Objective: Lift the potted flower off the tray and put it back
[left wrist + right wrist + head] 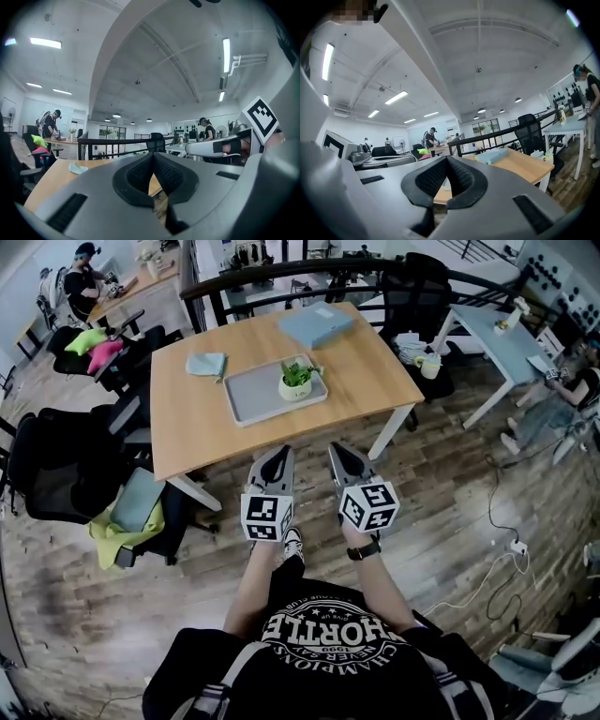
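A potted flower (297,381) is seen standing upright at the right end of a grey tray (246,397) on a wooden table (187,423). A blue cloth (205,364) is laid just left of the tray, and a light-blue folder (317,324) lies at the far edge. The left gripper (278,457) and right gripper (339,452) are held side by side off the table's near edge, jaws closed, well apart from the tray.

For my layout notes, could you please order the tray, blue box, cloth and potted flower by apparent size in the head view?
1. tray
2. blue box
3. potted flower and cloth look about alike, so unranked.
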Tool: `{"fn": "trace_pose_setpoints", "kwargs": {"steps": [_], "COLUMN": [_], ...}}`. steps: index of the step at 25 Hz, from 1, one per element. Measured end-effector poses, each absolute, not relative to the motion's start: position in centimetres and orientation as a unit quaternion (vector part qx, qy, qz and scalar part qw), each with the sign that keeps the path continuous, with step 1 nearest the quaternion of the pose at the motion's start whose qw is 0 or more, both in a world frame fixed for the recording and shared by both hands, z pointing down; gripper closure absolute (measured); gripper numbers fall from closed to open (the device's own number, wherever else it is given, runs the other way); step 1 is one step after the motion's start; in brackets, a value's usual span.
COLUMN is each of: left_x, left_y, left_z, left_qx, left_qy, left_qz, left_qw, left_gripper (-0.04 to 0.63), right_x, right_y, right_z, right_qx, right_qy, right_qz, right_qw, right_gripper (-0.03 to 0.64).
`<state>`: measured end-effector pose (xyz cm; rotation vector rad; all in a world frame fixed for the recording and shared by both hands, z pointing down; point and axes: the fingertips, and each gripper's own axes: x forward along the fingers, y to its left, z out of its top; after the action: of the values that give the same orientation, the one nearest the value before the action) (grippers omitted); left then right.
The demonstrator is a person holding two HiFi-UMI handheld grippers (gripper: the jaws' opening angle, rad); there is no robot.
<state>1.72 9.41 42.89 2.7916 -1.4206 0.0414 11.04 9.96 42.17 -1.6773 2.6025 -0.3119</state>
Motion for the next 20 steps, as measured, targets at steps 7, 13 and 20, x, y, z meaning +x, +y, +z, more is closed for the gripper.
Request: {"fn": "trace_pose_setpoints", "kwargs": {"steps": [7,13,20], "left_x": [1.1,-0.2,-1.1], "left_y": [2.1,-2.6,-7.2], "left_z": [42.8,43.5,44.1], "left_qx": [0.887,0.882,0.89], "left_qy": [-0.461,-0.469,-0.456], "left_qz": [0.022,0.03,0.025], "left_qw": [-0.017,-0.005,0.007], "left_gripper": [0.577,0.577,0.577], "right_x": [11.2,10.2,8.1], "right_y": [2.8,-2.1,-7.0], "right_z": [41.9,41.9,42.9], "right_qx": [-0.541,-0.54,-0.528], "right_qy": [0.835,0.835,0.842], "right_qz": [-0.098,-0.098,-0.11], "right_qw": [0.012,0.026,0.02], "right_gripper": [0.6,0.6,0.606]}}
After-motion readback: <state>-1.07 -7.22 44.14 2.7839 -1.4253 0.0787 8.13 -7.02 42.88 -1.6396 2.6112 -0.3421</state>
